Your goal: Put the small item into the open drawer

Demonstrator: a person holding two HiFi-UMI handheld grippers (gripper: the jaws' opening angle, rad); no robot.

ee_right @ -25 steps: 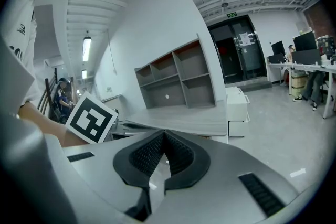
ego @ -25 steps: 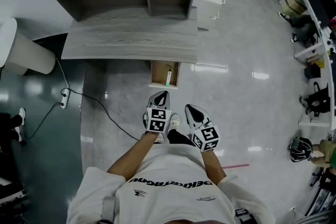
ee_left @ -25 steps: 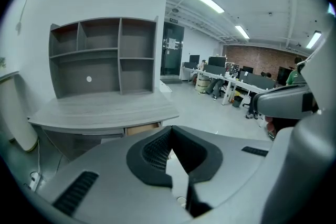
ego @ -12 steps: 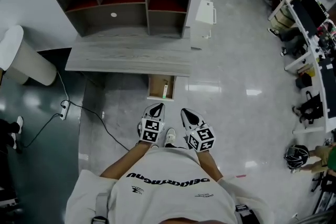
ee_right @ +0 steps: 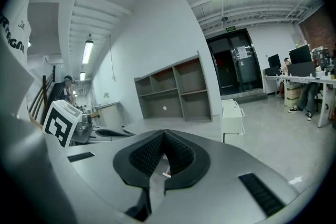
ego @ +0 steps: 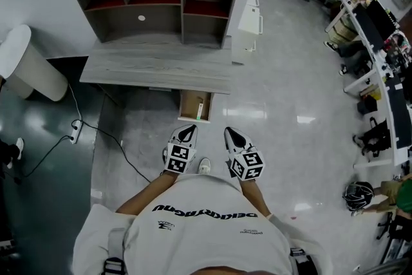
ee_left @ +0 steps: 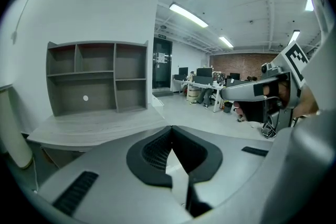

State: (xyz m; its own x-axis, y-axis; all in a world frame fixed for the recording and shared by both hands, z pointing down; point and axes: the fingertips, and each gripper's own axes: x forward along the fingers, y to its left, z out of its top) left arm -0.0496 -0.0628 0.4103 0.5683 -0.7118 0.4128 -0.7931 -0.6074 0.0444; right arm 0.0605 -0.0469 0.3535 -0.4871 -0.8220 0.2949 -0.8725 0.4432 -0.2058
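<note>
The left gripper (ego: 188, 131) and right gripper (ego: 230, 134) are both clenched on nothing, side by side. The item (ego: 200, 109) lies in the open drawer (ego: 188, 104) by its right edge, just beyond the left gripper and apart from it.

Two grippers sit in the lower middle of the head view: one left gripper (ego: 187, 131) and one right gripper (ego: 230, 134). In the upper left of the frame there is one desk (ego: 161, 64) and one shelf unit (ego: 181, 4) with five compartments and one white disc (ego: 141, 18). At centre there is one open drawer (ego: 183, 105) with one small item (ego: 200, 109). There is one white cabinet (ego: 250, 19) in the upper middle, one white cylinder (ego: 26, 67) and one power strip (ego: 76, 129) at left, and one helmet (ego: 358, 195) at lower right
</note>
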